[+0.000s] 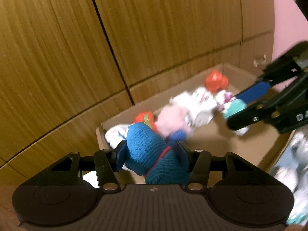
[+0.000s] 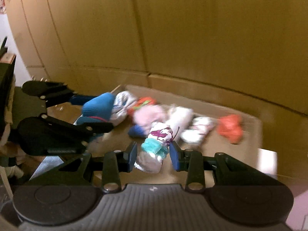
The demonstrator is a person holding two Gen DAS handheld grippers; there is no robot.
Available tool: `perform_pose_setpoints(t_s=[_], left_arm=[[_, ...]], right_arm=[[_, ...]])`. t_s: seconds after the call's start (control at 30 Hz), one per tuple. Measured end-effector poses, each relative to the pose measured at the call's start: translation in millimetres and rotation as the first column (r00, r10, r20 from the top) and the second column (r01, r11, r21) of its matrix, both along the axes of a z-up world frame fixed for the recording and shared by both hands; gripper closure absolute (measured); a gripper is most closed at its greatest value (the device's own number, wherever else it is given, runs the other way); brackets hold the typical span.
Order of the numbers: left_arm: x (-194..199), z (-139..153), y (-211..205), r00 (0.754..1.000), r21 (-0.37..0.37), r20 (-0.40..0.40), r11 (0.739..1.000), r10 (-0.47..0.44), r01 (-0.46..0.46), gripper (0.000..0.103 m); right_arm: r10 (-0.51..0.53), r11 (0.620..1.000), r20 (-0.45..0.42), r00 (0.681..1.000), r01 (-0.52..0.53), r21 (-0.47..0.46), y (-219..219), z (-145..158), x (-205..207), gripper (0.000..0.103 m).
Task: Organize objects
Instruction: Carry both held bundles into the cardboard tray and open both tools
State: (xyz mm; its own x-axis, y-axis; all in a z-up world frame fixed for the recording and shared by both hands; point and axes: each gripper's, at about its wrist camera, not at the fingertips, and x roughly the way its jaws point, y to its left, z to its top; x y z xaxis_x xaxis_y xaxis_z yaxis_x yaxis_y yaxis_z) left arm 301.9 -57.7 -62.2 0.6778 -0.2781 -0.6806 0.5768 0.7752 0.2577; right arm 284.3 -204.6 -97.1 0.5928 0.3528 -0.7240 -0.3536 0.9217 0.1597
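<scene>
Socks: both tongs are carrying a rolled bundle over an open cardboard box [image 1: 217,138] that sits against a wood-panelled wall [image 1: 57,57].

Left tongs [image 1: 150,152]: pinching a blue knit sock roll [image 1: 148,146] with a thin red stripe. Both blue pads press its sides. It hangs over the box's near-left corner. Same roll visible in the right wrist view [image 2: 100,107], held at the box's left end.

Right tongs [image 2: 154,154]: pinching a white sock roll [image 2: 156,144] with purple print and a teal cuff. The jaws are narrow, with the pads against the bundle on both sides. It hangs over the box's near edge, about mid-length. In the left wrist view the same roll [image 1: 229,104] sits in the right tongs [image 1: 244,104] toward the box's right side.

In the box, lying in a loose row along the far wall:
- white roll [image 1: 115,136] in the left corner
- orange roll with green trim [image 1: 144,118] beside it
- pink roll [image 1: 171,119], touching a small blue one [image 1: 179,135]
- white rolls [image 1: 198,104] mid-box
- orange roll [image 1: 216,80] near the far-right corner, apart from the others

Frames are motion-blurred, so prints on the white rolls are not readable. The near half of the box floor is bare cardboard.
</scene>
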Motion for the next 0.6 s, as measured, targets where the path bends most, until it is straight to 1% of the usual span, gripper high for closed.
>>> perform_pose_setpoints(t_s=[0.17,0.27,0.33,0.43,0.53,0.6], left_arm=[[9,-18,5,0.999,0.055,-0.007,0.998,-0.040,0.040,0.042],[8,-21,3,0.997,0.070,0.004,0.995,-0.077,0.076,0.042],[8,-22,2,0.996,0.093,0.020,0.992,-0.088,0.085,0.042],[7,-21,6,0.995,0.071,0.015,0.993,-0.094,0.093,0.042],[2,-20,7,0.994,0.090,0.042,0.991,-0.103,0.099,0.039],[-2,-19,9,0.993,0.082,0.049,0.991,-0.106,0.101,0.039]], right_arm=[[0.051,0.999,-0.067,0.996,-0.051,-0.011,27,-25,26,0.069],[0.064,0.998,-0.094,0.994,-0.065,-0.014,38,-34,36,0.069],[0.062,0.998,-0.104,0.993,-0.064,-0.012,41,-36,39,0.069],[0.061,0.998,-0.116,0.991,-0.061,-0.001,44,-36,42,0.069],[0.076,0.997,-0.128,0.989,-0.078,-0.010,47,-36,44,0.067],[0.074,0.997,-0.130,0.989,-0.078,-0.020,50,-37,44,0.066]])
